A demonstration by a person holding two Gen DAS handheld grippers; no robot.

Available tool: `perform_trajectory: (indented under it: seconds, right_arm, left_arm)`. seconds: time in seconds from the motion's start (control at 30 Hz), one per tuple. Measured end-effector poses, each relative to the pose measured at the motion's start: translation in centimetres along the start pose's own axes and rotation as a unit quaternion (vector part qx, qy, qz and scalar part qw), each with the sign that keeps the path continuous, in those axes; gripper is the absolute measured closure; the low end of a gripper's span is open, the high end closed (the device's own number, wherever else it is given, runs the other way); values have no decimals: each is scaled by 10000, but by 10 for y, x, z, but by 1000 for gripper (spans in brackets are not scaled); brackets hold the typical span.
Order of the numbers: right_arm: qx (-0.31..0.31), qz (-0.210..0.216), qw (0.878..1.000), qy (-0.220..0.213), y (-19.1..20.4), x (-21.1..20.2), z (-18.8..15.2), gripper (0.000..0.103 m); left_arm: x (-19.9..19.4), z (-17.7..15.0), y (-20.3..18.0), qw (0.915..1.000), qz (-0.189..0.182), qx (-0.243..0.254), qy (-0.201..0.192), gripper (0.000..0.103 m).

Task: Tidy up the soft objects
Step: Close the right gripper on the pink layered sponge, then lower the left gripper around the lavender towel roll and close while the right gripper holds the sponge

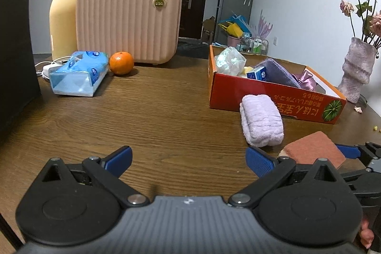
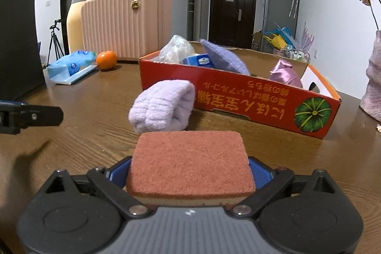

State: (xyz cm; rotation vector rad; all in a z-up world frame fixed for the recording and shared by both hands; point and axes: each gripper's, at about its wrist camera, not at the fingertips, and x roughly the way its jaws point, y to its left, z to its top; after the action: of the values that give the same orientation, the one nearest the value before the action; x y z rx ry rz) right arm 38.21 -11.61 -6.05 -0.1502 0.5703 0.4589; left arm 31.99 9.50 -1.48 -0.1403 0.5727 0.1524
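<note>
We hold the sponge [image 2: 190, 163] squeezed in our right claw [image 2: 190, 173], near the red box [image 2: 238, 97]; our left claw [image 1: 188, 161] gapes wide. Carried low, the sponge could snag the lilac towel roll [image 2: 164, 106] or the box wall.

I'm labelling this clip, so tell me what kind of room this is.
Most likely a lived-in apartment room, not a lab: a wooden table with a thermos and a vase of dried roses, and beyond it a fridge beside the dark entry door.

The left gripper [image 1: 189, 162] hovers low with fingers spread wide and empty, while the right gripper [image 2: 190, 173] clamps a sponge [image 2: 190, 163].
</note>
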Motion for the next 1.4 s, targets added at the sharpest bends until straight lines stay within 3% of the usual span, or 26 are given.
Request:
perform_trajectory:
  seconds: [0.77,1.1,1.4]
  right_arm:
    - [364,-444,9975,-405,-108,-18,-3,5]
    - [506,-590,9959,-467,-143,-16,-2,5]
    - [471,-713,9948,-553,-146,-14,-2,5]
  left_arm:
    - [66,16,-103,9976,-229,619,196,0]
    - [102,27,-111,9968,-160,670,395,0]
    - [120,31,-107,9958,-204,679,573,0]
